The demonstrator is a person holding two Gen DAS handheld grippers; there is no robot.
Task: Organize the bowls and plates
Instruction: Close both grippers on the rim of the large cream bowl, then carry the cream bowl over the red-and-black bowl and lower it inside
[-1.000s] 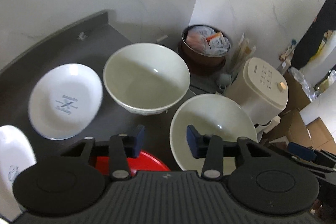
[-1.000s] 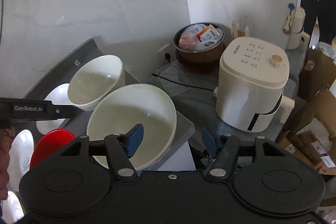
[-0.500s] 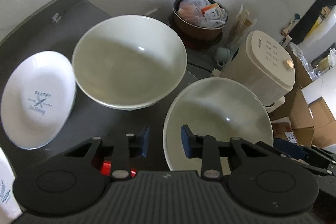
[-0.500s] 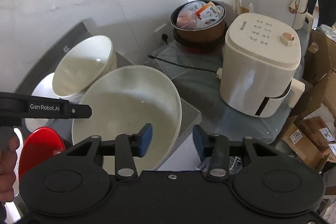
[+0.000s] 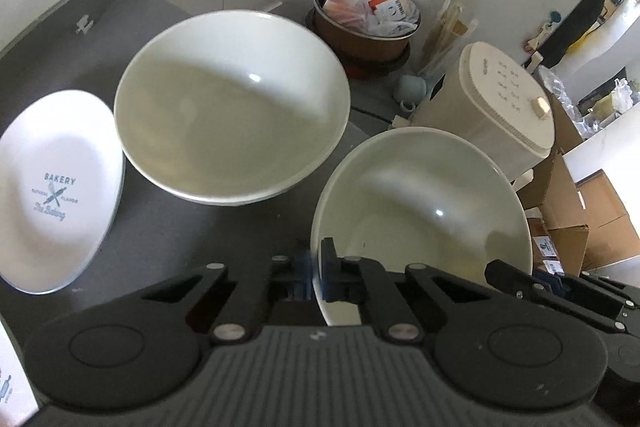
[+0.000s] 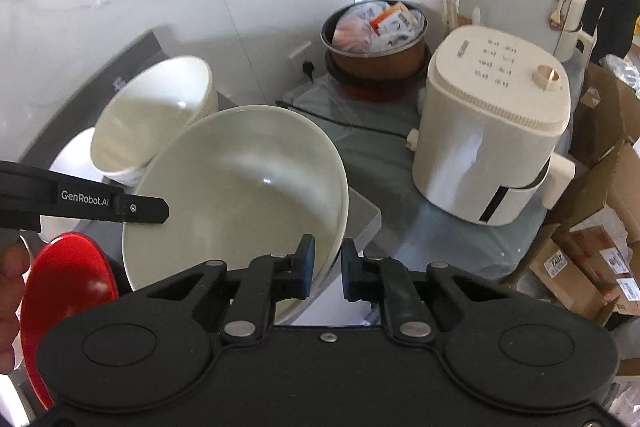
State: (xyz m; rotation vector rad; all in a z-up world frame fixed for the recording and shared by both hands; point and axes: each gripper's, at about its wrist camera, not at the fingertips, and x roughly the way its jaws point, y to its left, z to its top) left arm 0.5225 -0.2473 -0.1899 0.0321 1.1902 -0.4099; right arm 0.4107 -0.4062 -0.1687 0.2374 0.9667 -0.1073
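Near cream ceramic bowl [image 5: 420, 211] sits at the front right corner of the dark grey counter [image 5: 168, 239], both grippers on its rim. Left gripper [image 5: 316, 275]: jaws clamped on the near-left rim. Right gripper [image 6: 327, 269]: jaws straddle the right rim with a narrow gap; contact unclear. Second cream ceramic bowl [image 5: 228, 107] stands just behind and to the left. White plate printed "BAKERY" [image 5: 56, 195] lies left of it. Red plate [image 6: 66, 291] lies at the counter's near left. Cream air fryer [image 6: 492, 139] and brown pot stuffed with packets [image 6: 376, 39] stand beyond, on the right.
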